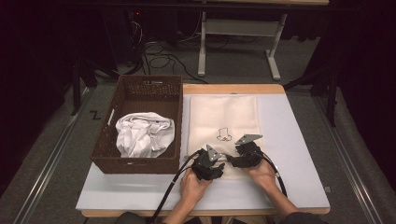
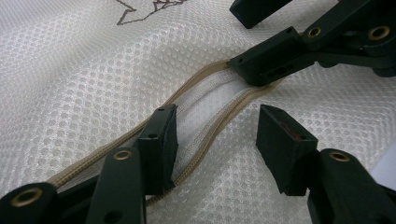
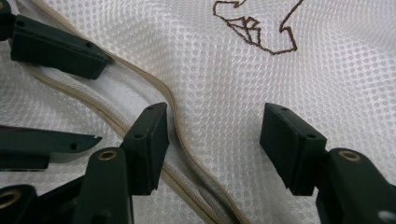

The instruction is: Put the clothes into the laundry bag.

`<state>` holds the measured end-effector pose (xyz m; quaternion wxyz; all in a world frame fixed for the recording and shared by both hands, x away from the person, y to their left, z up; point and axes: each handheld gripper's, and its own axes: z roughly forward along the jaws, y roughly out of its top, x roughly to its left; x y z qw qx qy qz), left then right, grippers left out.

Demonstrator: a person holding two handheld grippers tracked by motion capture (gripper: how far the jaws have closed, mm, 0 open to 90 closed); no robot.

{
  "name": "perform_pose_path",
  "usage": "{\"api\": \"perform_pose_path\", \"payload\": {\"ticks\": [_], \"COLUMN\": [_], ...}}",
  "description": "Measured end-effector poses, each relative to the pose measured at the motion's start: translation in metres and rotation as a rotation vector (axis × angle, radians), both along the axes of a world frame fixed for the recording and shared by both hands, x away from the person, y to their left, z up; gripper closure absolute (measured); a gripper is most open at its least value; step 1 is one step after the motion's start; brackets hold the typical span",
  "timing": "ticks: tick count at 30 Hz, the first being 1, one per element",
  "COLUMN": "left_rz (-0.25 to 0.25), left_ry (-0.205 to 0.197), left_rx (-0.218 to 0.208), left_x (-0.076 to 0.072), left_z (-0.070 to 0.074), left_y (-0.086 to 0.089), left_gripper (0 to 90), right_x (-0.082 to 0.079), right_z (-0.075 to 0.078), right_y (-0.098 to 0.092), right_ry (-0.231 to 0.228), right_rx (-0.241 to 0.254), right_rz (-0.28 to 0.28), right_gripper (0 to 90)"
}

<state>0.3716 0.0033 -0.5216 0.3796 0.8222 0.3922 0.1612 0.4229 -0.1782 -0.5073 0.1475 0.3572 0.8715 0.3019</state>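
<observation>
A white mesh bag (image 1: 223, 119) lies flat on the table, with a brown stitched figure (image 1: 224, 135) on it. Its beige zipper (image 2: 205, 135) runs along the near edge and gapes a little, showing white fabric inside. My left gripper (image 1: 218, 167) is open low over this edge; in the left gripper view (image 2: 219, 144) one jaw rests at the zipper gap and the other stands on the mesh beside it. Close to its right, my right gripper (image 1: 232, 161) is open too. Its jaws (image 3: 217, 144) straddle the upper zipper tape (image 3: 180, 130) without pressing it. Each gripper is held in a hand.
A brown wicker basket (image 1: 140, 91) stands at the table's left and holds a crumpled white cloth (image 1: 142, 134). The grey table mat (image 1: 289, 140) extends right of the bag. Beyond the table are a desk frame (image 1: 238, 42) and floor cables (image 1: 161, 58).
</observation>
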Motion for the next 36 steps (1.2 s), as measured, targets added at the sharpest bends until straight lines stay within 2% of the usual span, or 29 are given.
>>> {"api": "perform_pose_path", "payload": {"ticks": [3, 8, 13, 17, 20, 30, 36], "left_rz": [-0.002, -0.002, -0.002, 0.000, 0.001, 0.001, 0.001], "left_ry": [-0.007, -0.015, -0.014, -0.016, -0.018, -0.018, -0.015], "left_rx": [-0.001, -0.008, -0.013, -0.014, -0.014, -0.022, -0.026], "left_x": [0.000, -0.001, -0.001, -0.001, -0.002, -0.002, -0.002], "left_z": [-0.001, -0.002, -0.002, -0.002, -0.002, -0.003, -0.003], "left_y": [0.001, 0.001, 0.001, 0.002, 0.001, 0.002, 0.003], "left_gripper": [47.7, 47.7, 47.7, 47.7, 47.7, 47.5, 46.5], "right_x": [0.000, 0.003, 0.003, 0.002, 0.002, 0.000, -0.001], "right_z": [0.001, 0.002, 0.003, 0.003, 0.003, 0.005, 0.012], "right_y": [0.001, 0.001, 0.001, 0.003, 0.004, 0.006, 0.006], "right_ry": [0.006, -0.012, -0.017, -0.021, -0.041, -0.052, -0.048], "right_rx": [-0.010, -0.019, -0.023, -0.038, -0.055, -0.100, -0.084], "right_rz": [-0.012, -0.030, -0.002, 0.019, 0.036, 0.049, 0.055], "right_gripper": [45.4, 58.8, 72.8, 80.5, 85.4, 88.2, 88.2]}}
